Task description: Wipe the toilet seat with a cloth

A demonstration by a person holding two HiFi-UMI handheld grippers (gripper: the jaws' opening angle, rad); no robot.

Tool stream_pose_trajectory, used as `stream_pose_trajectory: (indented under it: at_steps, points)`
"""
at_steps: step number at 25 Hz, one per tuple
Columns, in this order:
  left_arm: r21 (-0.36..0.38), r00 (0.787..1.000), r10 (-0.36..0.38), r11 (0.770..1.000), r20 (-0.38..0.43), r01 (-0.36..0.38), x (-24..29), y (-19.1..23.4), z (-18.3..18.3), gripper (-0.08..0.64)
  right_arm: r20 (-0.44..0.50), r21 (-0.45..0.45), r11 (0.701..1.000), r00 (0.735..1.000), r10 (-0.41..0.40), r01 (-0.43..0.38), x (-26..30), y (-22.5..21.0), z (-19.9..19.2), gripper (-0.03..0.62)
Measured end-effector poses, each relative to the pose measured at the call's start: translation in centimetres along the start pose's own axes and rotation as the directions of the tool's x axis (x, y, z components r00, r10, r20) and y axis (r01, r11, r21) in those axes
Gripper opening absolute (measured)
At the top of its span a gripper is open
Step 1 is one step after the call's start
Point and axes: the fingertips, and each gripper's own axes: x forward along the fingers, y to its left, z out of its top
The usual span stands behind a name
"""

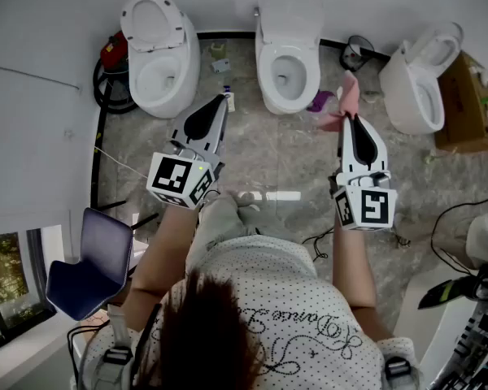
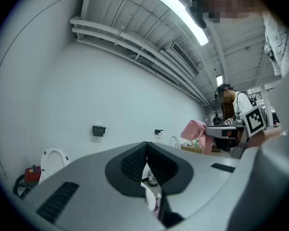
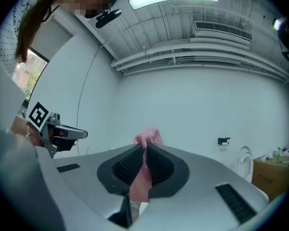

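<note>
Right gripper (image 3: 143,150): jaws clenched on a pink cloth (image 3: 147,137), which sticks up past the tips and hangs down between the pads. In the head view the cloth (image 1: 346,97) is held in the air off the right side of the middle toilet (image 1: 268,59), whose lid is raised; it does not touch the seat (image 1: 299,96). Left gripper (image 2: 145,146): jaws pressed together with nothing between them, pointing toward the floor (image 1: 252,161) between the left toilet (image 1: 183,71) and the middle one.
</note>
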Motion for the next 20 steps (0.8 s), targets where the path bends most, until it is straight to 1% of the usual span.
stream_pose_trajectory:
  at_steps: [5,10,14,20]
  points:
    - [0.000,1.000,0.006,1.000,-0.010,-0.006,1.0,-0.4,-0.6,0.005,0.006,0.008,1.000,1.000,0.006,-0.006,0.1,-1.1,-0.4,0.037]
    - [0.001,1.000,0.009,1.000,-0.011,-0.009,2.1,-0.6,-0.4,0.005,0.045,0.072,0.997,0.999,0.030,-0.033,0.2,-2.4,0.1,0.038]
    - [0.002,1.000,0.005,1.000,-0.010,-0.005,2.6,-0.8,-0.2,0.005,0.041,0.068,0.997,0.999,0.024,-0.027,0.3,-3.0,0.1,0.038]
    - [-0.001,1.000,0.004,1.000,-0.025,-0.004,3.8,-0.4,-0.7,0.005,0.034,0.088,0.996,0.999,0.023,-0.026,1.3,-3.9,-0.8,0.038]
